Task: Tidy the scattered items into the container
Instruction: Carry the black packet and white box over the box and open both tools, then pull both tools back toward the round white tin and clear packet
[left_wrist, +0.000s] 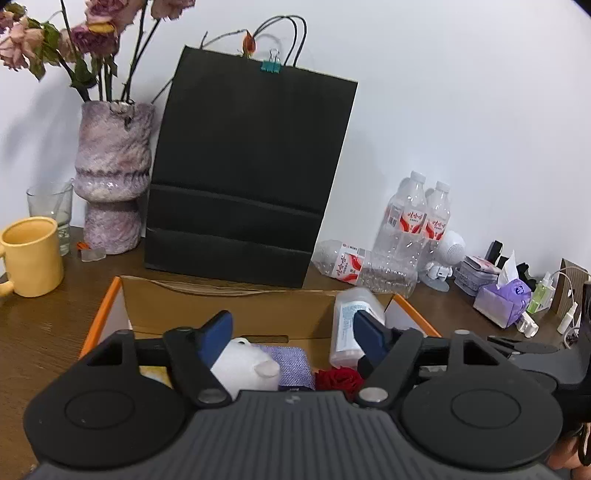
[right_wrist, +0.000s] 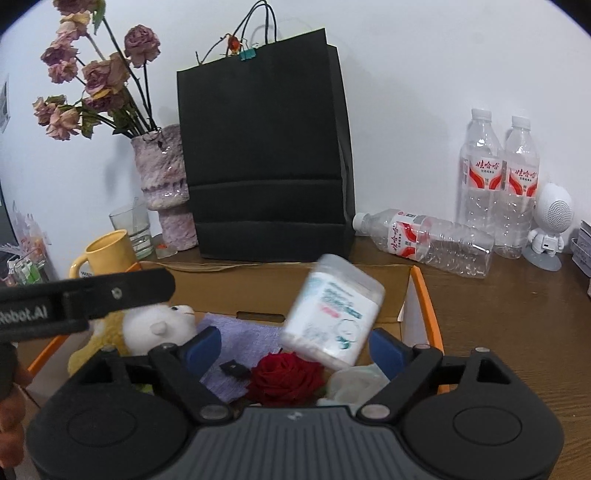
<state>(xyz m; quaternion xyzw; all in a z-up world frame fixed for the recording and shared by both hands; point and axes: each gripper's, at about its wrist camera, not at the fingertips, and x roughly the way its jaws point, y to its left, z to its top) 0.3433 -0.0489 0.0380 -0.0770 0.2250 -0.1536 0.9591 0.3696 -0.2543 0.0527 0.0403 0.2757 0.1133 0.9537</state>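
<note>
Dropping through blur above the orange-rimmed cardboard box (right_wrist: 424, 291), the white-labelled clear plastic jar (right_wrist: 332, 314) hangs tilted, free of both claws. The right gripper (right_wrist: 291, 349) and left gripper (left_wrist: 291, 334) gape wide, holding nothing. Inside already lie a white plush toy (right_wrist: 155, 325), lavender cloth (right_wrist: 243, 336) and red rose (right_wrist: 284, 376); the task looks nearly finished.

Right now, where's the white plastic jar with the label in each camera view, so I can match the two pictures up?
Left wrist view: the white plastic jar is right of centre, above the box's right side, partly behind the left gripper's right finger.
Right wrist view: the jar is at centre, tilted and blurred, above the red rose.
Shared landmark: the black paper bag stands against the wall behind the cardboard box.
</note>
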